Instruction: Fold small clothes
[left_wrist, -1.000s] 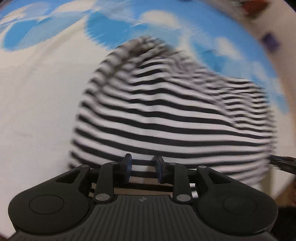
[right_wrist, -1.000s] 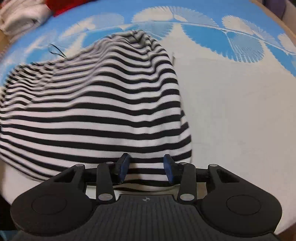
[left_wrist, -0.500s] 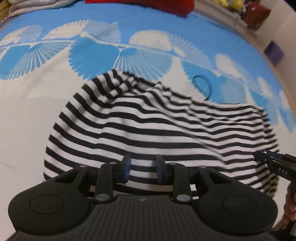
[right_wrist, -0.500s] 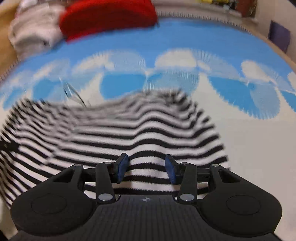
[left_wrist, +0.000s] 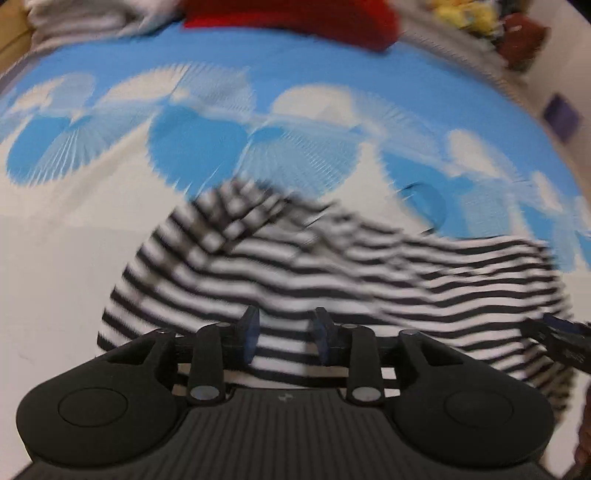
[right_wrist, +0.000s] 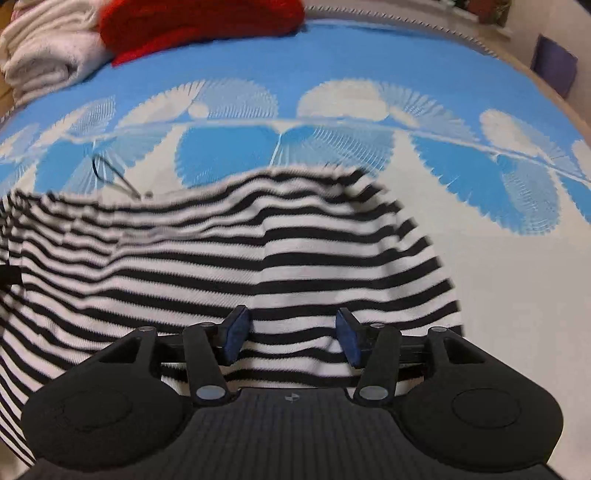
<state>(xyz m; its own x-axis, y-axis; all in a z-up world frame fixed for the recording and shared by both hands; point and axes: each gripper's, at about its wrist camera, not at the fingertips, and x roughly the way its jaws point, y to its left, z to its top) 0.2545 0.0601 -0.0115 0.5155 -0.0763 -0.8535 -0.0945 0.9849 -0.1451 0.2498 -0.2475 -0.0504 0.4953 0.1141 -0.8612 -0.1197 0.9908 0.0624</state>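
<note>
A black-and-white striped garment (left_wrist: 332, 273) lies spread on the blue-and-white patterned sheet (left_wrist: 207, 122); it also shows in the right wrist view (right_wrist: 221, 266). My left gripper (left_wrist: 284, 338) hovers over the garment's near left edge, its blue pads apart with cloth seen between them. My right gripper (right_wrist: 291, 338) hovers over the near right edge, pads wider apart. Neither pinches the cloth. The tip of the right gripper (left_wrist: 561, 343) shows at the right edge of the left wrist view.
A red cloth (right_wrist: 199, 22) and folded white towels (right_wrist: 48, 48) lie at the far side of the sheet. A thin black loop (right_wrist: 110, 177) lies on the sheet just beyond the garment. Soft toys (left_wrist: 491, 26) sit at the far right.
Both grippers have pulled back and risen from the garment, so more of the sheet and the far clutter shows. The right gripper's pads have spread a little wider.
</note>
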